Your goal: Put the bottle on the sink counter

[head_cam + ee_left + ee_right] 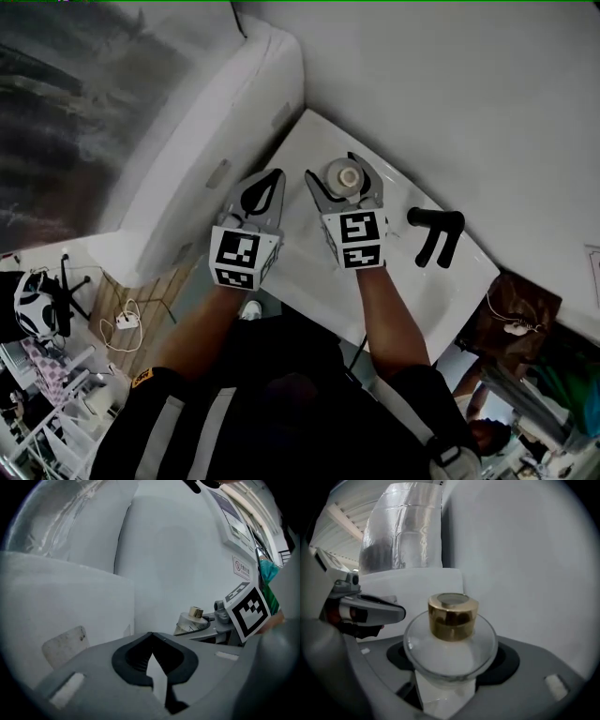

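A clear bottle (pixel 345 175) with a gold cap stands upright between the jaws of my right gripper (pixel 334 169), over the far part of the white sink counter (pixel 300 272). In the right gripper view the bottle (pixel 452 634) fills the middle, and the jaws hug its round shoulder on both sides. I cannot tell whether its base rests on the counter. My left gripper (pixel 277 178) hovers just left of it, its jaws together and empty. The left gripper view shows the bottle (pixel 191 620) to the right, held by the right gripper (pixel 218 620).
A black faucet (pixel 436 230) stands on the counter right of the bottle. A white wall runs behind. A broad white ledge (pixel 206 150) slopes along the left. A brown bag (pixel 516 314) lies past the counter's right end.
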A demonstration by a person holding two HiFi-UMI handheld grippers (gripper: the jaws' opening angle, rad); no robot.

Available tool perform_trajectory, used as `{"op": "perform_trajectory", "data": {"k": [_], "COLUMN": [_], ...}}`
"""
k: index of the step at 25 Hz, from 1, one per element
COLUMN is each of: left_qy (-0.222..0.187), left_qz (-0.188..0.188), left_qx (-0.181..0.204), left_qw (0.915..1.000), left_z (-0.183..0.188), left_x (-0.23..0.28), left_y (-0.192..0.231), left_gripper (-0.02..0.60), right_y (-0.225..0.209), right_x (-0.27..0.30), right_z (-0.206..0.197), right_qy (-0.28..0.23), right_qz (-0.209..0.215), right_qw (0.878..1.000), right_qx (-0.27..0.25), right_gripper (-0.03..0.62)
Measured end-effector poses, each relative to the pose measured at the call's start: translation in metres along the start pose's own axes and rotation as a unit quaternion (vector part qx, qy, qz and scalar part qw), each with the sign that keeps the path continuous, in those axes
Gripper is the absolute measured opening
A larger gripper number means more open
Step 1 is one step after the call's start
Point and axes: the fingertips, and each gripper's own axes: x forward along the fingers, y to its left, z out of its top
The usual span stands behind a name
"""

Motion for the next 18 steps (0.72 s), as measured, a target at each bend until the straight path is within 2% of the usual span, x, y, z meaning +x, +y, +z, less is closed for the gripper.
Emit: {"op": "perform_trajectory", "data": {"k": [5, 9, 18], "left_qy": [0.017, 0.029, 0.041], "left_qz": [0.0, 0.018, 0.036], "left_qx": [-0.01, -0.018, -0.019], "left_qw": [0.9998, 0.9993, 0.9983], "left_z": [-0.016, -0.027, -0.034], "left_x": [0.02, 0.032, 0.048], "left_y": [0.001, 0.013, 0.023], "left_gripper": [-0.003, -0.003, -0.003], "right_y": [-0.01, -0.015, -0.022], "right_x": [0.026, 0.043, 0.063], "right_z": [-0.005, -0.015, -0.036], "right_qy": [0.008, 0.018, 0.039], "right_qz": [0.002, 0.005, 0.011], "right_qw": [1.0, 1.0, 0.999], "right_qx": [-0.007, -0.014, -0.017], "right_gripper": [0.342, 0.342, 0.342]}}
